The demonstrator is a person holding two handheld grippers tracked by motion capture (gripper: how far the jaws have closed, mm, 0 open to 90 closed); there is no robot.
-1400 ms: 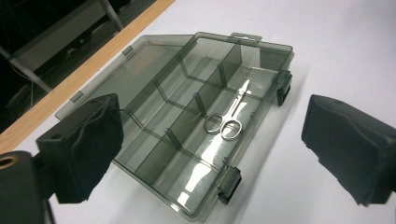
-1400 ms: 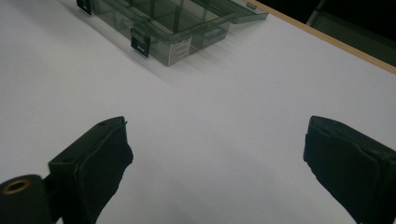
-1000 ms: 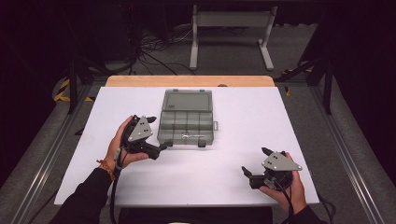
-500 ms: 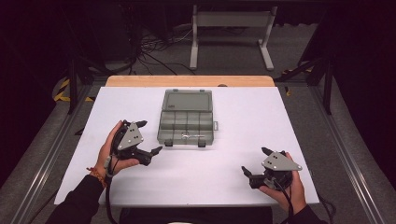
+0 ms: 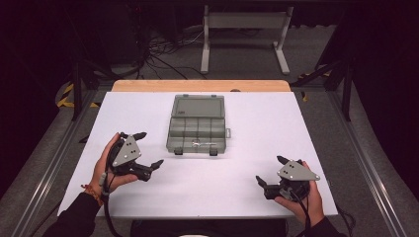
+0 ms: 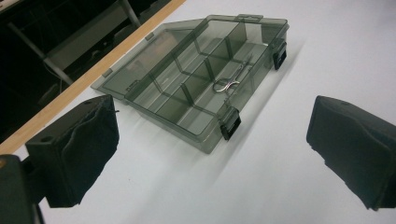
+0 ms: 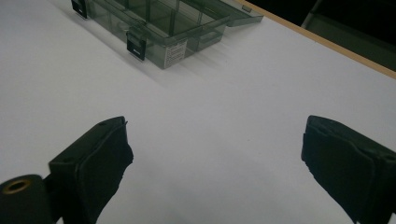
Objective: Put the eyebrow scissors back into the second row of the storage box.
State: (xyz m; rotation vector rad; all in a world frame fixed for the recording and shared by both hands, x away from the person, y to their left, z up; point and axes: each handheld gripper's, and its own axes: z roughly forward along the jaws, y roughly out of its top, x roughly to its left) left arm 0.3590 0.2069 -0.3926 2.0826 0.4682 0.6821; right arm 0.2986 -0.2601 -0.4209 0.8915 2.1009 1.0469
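left gripper [image 5: 149, 149] drawn back from the organizer box [image 5: 197, 126], now lower and further left on the table [image 5: 247, 187]; jaws spread wide

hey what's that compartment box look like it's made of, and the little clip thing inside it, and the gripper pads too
Compartment box: likely smoky grey see-through plastic, since the dividers and table show through its walls; its latches look like black plastic.
Clip: probably bent metal wire, thin with a silvery shine.
Left gripper pads: matte black, slightly rough-edged, perhaps foam or rubber; hard to tell.
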